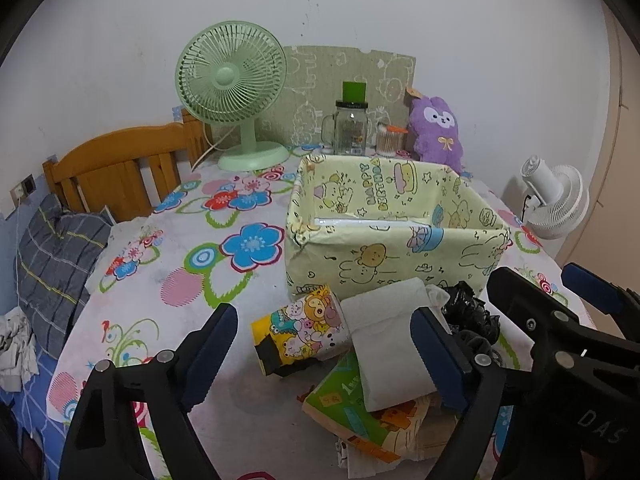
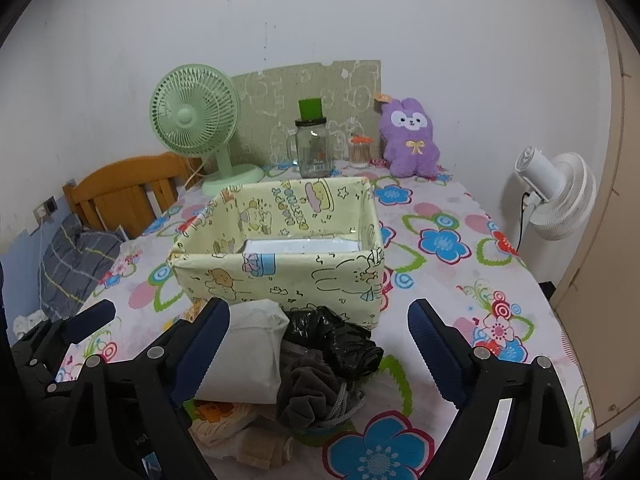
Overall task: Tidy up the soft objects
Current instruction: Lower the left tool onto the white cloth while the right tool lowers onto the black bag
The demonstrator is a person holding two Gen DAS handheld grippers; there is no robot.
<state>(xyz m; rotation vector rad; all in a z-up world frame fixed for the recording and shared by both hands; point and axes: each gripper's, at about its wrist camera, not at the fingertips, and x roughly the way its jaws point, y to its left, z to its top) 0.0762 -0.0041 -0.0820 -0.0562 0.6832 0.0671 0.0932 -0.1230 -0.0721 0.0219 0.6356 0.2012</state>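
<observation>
A pale yellow cartoon-print box [image 1: 400, 256] stands open on the floral tablecloth; it also shows in the right wrist view [image 2: 280, 276]. In front of it lies a pile of soft things: a yellow cartoon tissue pack [image 1: 300, 328], a white folded tissue pack [image 1: 388, 340], a green tissue pack [image 1: 352, 412], a black plastic bag [image 2: 336, 336] and a dark grey cloth [image 2: 308, 396]. My left gripper [image 1: 324, 356] is open, its fingers either side of the yellow and white packs. My right gripper [image 2: 316, 352] is open around the black bag and grey cloth.
A green desk fan [image 1: 232, 92], a glass jar with a green lid [image 1: 352, 124], a cotton swab jar [image 1: 388, 140] and a purple plush [image 1: 436, 128] stand at the table's back. A white fan [image 2: 556, 196] is off the right edge. A wooden headboard [image 1: 120, 164] is left.
</observation>
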